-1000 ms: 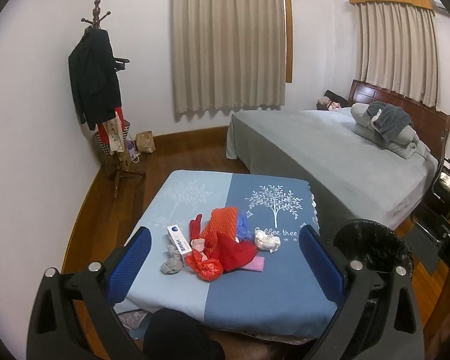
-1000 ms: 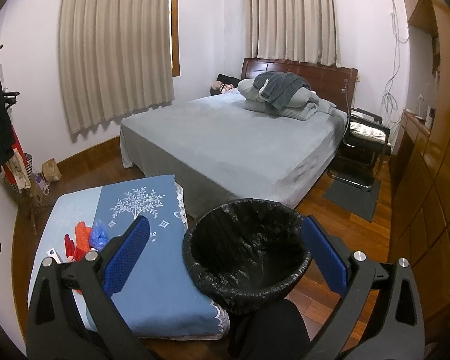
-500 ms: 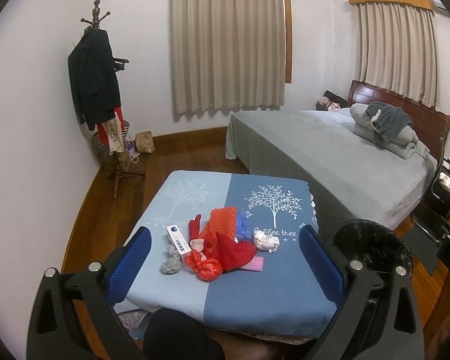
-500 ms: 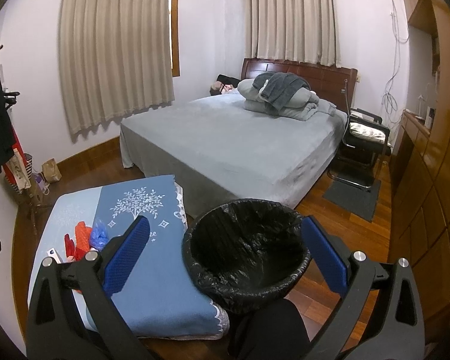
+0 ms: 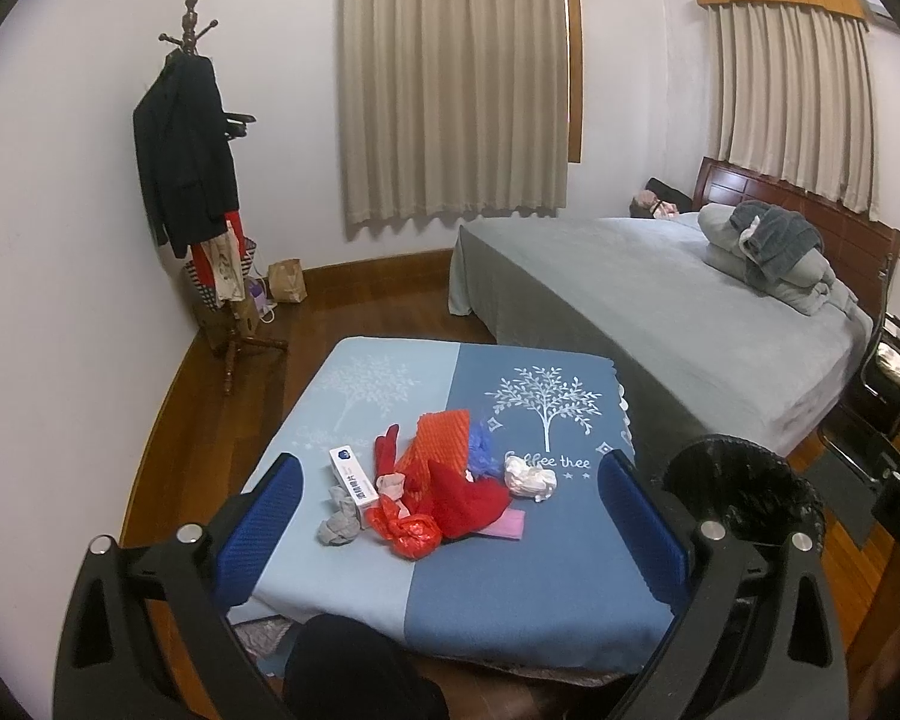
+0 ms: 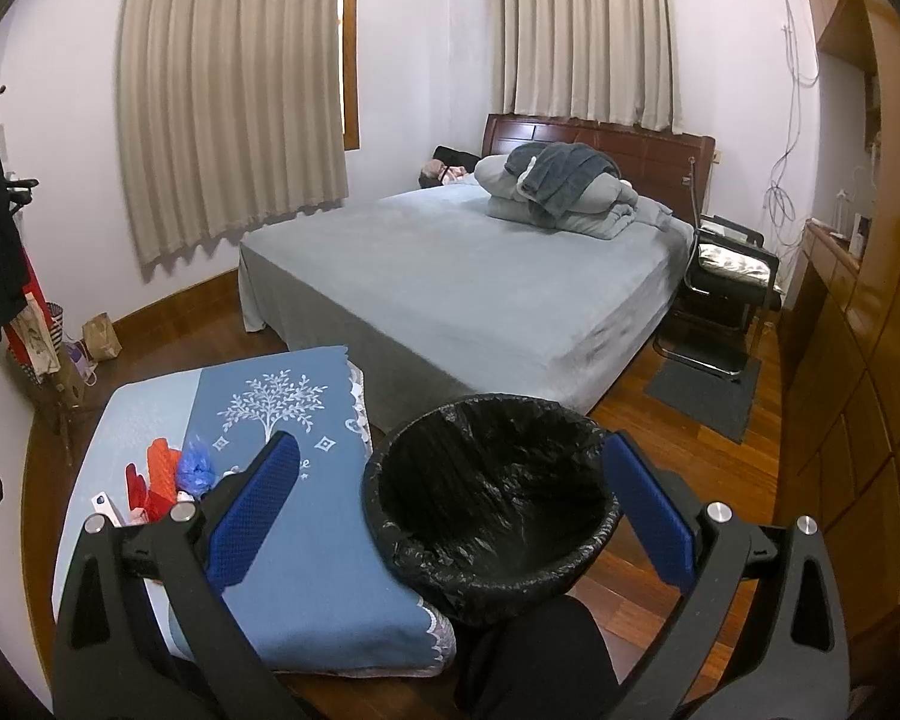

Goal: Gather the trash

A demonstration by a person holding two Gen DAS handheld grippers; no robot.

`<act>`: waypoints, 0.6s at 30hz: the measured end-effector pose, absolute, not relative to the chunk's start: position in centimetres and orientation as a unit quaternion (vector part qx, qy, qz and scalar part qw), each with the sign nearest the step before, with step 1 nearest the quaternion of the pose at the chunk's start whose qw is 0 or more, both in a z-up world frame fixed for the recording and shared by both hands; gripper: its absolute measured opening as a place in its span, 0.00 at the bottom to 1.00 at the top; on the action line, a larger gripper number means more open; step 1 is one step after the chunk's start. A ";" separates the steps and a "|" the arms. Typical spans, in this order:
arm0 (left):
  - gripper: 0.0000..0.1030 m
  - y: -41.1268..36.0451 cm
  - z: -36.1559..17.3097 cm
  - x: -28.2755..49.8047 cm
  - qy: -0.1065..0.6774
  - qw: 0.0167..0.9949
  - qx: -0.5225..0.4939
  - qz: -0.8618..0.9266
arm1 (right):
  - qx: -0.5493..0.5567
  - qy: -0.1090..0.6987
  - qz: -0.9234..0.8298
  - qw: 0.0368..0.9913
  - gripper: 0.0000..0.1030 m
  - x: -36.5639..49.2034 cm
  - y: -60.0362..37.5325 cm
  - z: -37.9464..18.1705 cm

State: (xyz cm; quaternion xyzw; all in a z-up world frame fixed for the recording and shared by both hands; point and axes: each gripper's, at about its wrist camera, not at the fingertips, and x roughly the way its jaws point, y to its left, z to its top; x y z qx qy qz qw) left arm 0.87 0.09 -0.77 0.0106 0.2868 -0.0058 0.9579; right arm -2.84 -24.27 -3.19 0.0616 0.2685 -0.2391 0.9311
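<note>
A heap of trash lies on the blue-clothed low table (image 5: pixel 510 576): red bags (image 5: pixel 450 498), an orange net sleeve (image 5: pixel 441 441), a white box (image 5: pixel 354 477), a grey wad (image 5: pixel 339 528), a crumpled white tissue (image 5: pixel 529 477), a blue wrapper (image 5: pixel 481 450) and a pink sheet (image 5: pixel 504 523). My left gripper (image 5: pixel 450 516) is open and empty, held above the table's near side. A bin with a black liner (image 6: pixel 492 498) stands right of the table. My right gripper (image 6: pixel 456 510) is open and empty above the bin.
A large grey bed (image 6: pixel 450 294) with folded bedding (image 6: pixel 564 192) fills the back right. A coat stand (image 5: pixel 210 228) with a dark jacket is at the left wall. A black chair (image 6: pixel 726 294) and wooden cabinets (image 6: pixel 858 360) are at the right.
</note>
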 end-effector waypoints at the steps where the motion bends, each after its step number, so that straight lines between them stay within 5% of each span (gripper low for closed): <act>1: 0.94 0.1 -0.8 0.9 0.288 0.958 0.011 -0.007 | 0.061 0.268 -0.239 0.931 0.95 -2.9 -24.3 -3.2; 18: 0.94 1.1 -2.7 1.4 0.305 0.952 0.027 -0.008 | 0.051 0.300 -0.209 0.929 0.95 -1.6 -23.5 -4.7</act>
